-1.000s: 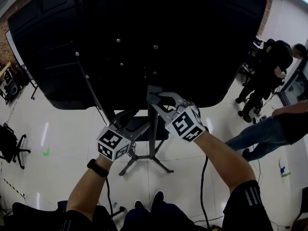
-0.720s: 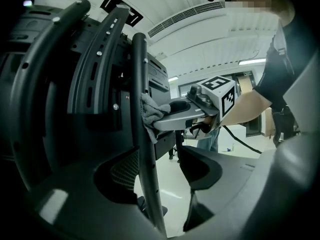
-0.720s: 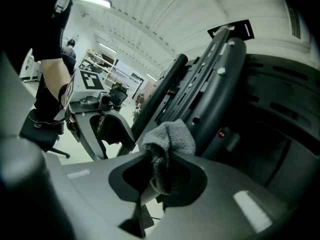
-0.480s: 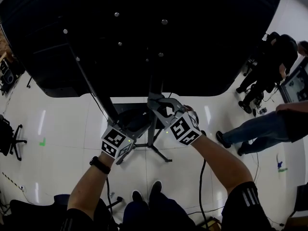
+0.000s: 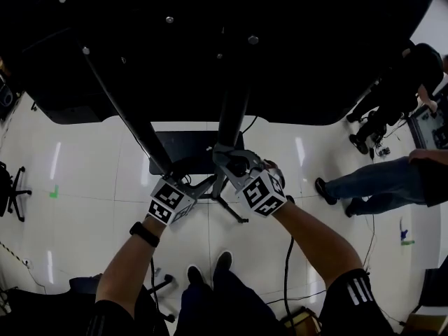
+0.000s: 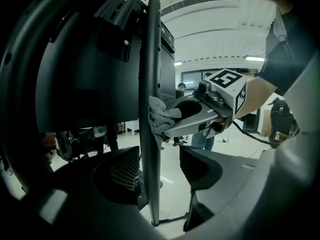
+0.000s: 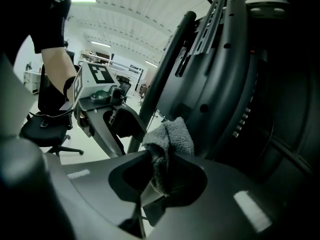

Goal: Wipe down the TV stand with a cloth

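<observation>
A glossy white tiled floor [image 5: 91, 187] is filling the room, and a large black flat TV back panel [image 5: 210, 47] is covering the 12 o'clock half of the head view. At 9 o'clock, a black wheeled office chair [image 5: 10, 187] is standing at the frame edge.

Just 7 o'clock of centre, the left gripper [image 5: 199, 186] is reaching toward the dark metal upright post of the TV stand [image 5: 232, 117]. In the left gripper view its jaws are standing spread, with the post [image 6: 152, 84] rising between them close against the left jaw and clear of the right one.

At centre, the right gripper [image 5: 222, 158] is meeting the same post above the left gripper. Its jaws are pinching a crumpled grey terry cloth [image 7: 170, 136], and the bunched end of the cloth [image 6: 161, 118] is lying against the 3 o'clock side of the post.

At 3 o'clock, a bystander in blue jeans [image 5: 378, 187] is standing on the floor, well apart from the stand.
</observation>
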The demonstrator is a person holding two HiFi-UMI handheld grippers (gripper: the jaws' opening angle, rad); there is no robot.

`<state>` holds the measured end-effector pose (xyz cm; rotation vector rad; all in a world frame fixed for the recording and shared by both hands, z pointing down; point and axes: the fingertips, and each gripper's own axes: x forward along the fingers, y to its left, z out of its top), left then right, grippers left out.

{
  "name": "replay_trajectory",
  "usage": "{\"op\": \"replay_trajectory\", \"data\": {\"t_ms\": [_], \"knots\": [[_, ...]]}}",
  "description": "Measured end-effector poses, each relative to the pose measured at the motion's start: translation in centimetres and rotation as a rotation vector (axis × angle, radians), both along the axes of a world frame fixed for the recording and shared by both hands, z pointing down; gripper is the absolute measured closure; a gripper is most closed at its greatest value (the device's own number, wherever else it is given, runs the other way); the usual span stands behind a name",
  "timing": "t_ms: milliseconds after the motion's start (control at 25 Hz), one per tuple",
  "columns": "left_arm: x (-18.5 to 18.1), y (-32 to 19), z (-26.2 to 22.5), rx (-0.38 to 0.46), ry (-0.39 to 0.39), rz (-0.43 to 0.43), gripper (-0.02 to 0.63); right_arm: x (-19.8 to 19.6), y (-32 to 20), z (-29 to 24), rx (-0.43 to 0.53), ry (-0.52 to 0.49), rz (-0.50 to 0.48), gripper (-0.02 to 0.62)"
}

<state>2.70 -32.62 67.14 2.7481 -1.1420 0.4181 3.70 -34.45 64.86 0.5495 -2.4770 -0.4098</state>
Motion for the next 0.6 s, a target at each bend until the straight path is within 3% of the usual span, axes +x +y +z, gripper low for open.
{"op": "replay_trajectory", "data": {"t_ms": [240,600], "knots": [[-1.4,-0.3,7.8,-0.079,-0.022,-0.014,0.33,-0.7,0.1,7.6,-0.05,0.021,0.022,0.546],[-0.5,-0.2,17.9,-0.187,-0.027,0.0,0.33,-0.1,-0.2,18.3,-0.147,0.062,0.069,0.545]]}}
